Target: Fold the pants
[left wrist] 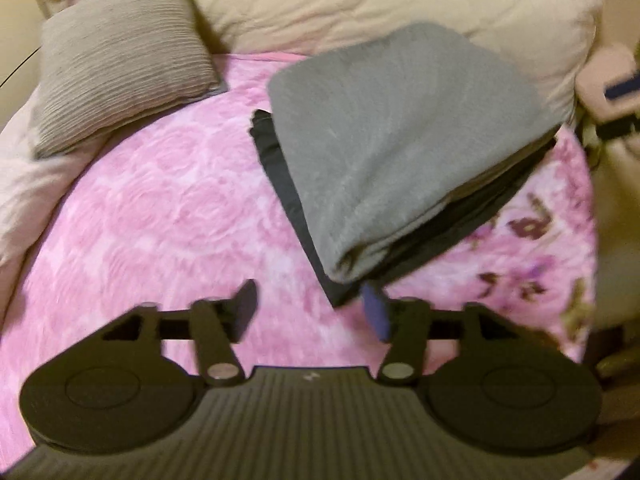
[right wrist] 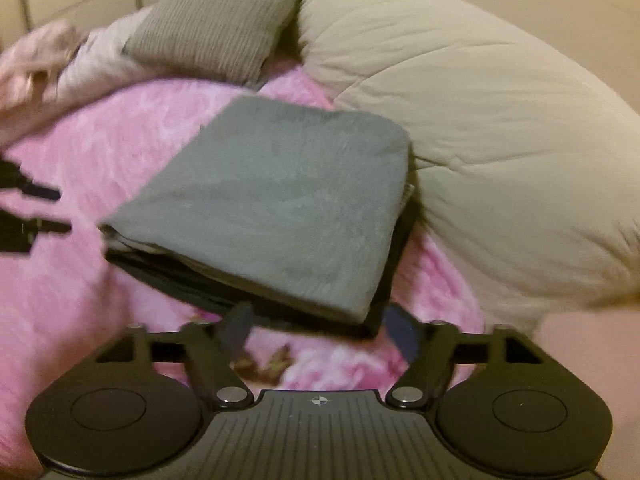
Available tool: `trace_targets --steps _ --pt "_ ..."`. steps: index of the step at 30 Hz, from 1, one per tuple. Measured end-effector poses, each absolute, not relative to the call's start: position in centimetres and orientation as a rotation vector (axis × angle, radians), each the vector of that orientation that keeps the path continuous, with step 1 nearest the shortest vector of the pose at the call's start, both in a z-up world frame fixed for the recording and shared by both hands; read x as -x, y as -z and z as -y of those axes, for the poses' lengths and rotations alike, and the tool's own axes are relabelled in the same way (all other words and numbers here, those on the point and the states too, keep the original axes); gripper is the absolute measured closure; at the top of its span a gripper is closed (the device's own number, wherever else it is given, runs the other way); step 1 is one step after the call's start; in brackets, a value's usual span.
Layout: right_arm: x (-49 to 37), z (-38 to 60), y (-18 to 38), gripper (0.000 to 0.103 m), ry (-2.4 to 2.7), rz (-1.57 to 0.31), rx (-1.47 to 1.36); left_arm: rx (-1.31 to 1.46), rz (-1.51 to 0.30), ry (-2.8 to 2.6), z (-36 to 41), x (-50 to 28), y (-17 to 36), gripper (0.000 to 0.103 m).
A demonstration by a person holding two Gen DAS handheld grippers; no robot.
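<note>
Grey pants [left wrist: 400,152] lie folded into a thick rectangle on top of a folded dark garment [left wrist: 276,160], on a pink bedspread [left wrist: 160,208]. My left gripper [left wrist: 310,312] hovers just short of the stack's near corner, open, with nothing between its fingers. In the right wrist view the same grey pants [right wrist: 272,200] rest on the dark garment [right wrist: 180,276]. My right gripper [right wrist: 318,332] is at the stack's near edge, open and holding nothing. Dark fingers [right wrist: 28,216] of the left gripper poke in at the left edge.
A ribbed grey pillow [left wrist: 120,52] [right wrist: 216,16] lies at the back left. A bulky beige duvet [left wrist: 400,0] [right wrist: 500,140] is bunched behind and to the right of the stack. Pale pink cloth [right wrist: 32,68] is heaped at the far left.
</note>
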State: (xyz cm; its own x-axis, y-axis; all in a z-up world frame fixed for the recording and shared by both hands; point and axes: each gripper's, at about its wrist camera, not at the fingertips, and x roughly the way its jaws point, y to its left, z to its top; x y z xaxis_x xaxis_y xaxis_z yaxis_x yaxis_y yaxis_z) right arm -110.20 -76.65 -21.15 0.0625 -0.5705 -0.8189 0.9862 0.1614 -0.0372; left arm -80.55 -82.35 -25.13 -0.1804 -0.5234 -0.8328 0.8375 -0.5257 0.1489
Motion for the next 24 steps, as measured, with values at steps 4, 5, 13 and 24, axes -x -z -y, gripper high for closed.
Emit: trace_targets --steps 4,5,13,24 --pt "108.4 72.6 17.8 0.027 1.403 -0.742 -0.745 -1.021 -0.550 1.788 78.6 78.6 21.3 0.012" --pt "107.8 71.5 16.8 0.027 1.428 -0.717 -0.780 -1.002 -0.583 1.769 77.7 78.2 20.5 0.008" --pt "103.0 64.1 10.5 0.026 1.498 -0.648 -0.850 -0.888 -0.657 1.718 71.0 75.4 14.0 0.001" --pt "99.8 58.7 6.2 0.025 1.527 -0.633 -0.835 -0.810 -0.710 1.695 65.4 73.7 9.4 0.001"
